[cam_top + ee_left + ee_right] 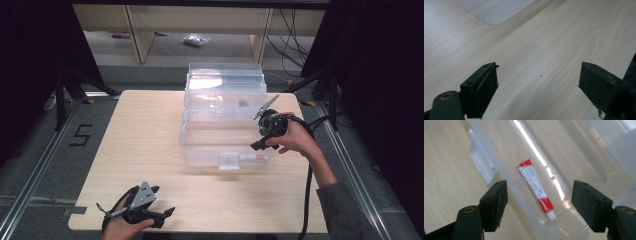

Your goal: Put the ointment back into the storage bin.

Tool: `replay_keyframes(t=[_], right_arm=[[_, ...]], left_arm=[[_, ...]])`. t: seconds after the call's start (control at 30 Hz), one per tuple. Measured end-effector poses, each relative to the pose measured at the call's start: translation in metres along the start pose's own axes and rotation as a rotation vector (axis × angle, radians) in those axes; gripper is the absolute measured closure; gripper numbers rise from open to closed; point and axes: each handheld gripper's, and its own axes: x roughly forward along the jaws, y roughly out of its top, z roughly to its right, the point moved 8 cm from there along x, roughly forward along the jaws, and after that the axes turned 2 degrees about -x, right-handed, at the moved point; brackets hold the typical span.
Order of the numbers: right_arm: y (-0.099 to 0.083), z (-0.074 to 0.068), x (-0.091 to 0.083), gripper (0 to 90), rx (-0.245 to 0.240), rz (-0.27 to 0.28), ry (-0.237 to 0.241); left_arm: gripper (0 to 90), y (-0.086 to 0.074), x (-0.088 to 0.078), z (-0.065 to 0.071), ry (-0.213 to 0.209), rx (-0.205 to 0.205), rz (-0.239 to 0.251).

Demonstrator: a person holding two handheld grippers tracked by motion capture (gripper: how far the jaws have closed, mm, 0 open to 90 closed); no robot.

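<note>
So on the left, the left gripper is parked low near the front edge of the wooden table, jaws wide apart with nothing between them, basically idle. Middle of the table is the clear plastic box with its lid up. The little red-and-white tube is lying on the box floor close to the near wall. Over on the right, the right gripper hovers at the box's right rim, jaws spread and empty. Looks like the tube is free of the pads, though glare off the plastic makes it hard to be sure. Main risk I'd guess: pulling out sloppy, clipping the rim and shoving the whole light box.
</note>
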Motion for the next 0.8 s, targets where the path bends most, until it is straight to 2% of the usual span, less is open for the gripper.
replay_keyframes(t=[0.13,0.23,0.27,0.37,0.4,0.6,0.63,0.7,0.8], right_arm=[[0.0,-0.003,-0.001,29.3,0.025,0.0,-0.006],[0.0,-0.004,-0.003,29.1,0.015,0.012,-0.013],[0.0,-0.007,-0.003,29.1,0.036,0.014,-0.01],[0.0,-0.009,-0.005,28.8,0.032,0.024,-0.014],[0.001,-0.01,-0.005,28.7,0.016,0.03,-0.012],[0.001,-0.015,-0.007,26.7,0.017,0.055,-0.006],[0.001,-0.016,-0.007,26.5,0.032,0.053,-0.008],[0.001,-0.017,-0.007,26.4,0.024,0.067,-0.001],[0.0,-0.019,-0.007,25.3,0.042,0.074,-0.003]], left_arm=[[15.0,0.001,0.001,0.001,-0.006,-0.013,0.017],[15.0,0.0,0.001,0.0,-0.002,-0.006,0.005],[15.0,0.0,0.0,0.0,-0.002,-0.007,0.005],[15.0,0.0,0.001,0.0,-0.002,-0.004,0.003],[15.0,0.0,0.001,0.0,-0.004,-0.004,0.008],[15.0,0.0,0.001,0.0,-0.005,-0.002,0.006],[15.0,0.0,0.0,0.0,-0.003,-0.002,0.003],[15.0,0.0,0.001,0.0,-0.004,-0.005,0.005],[15.0,0.0,0.001,0.0,-0.005,-0.004,0.006]])
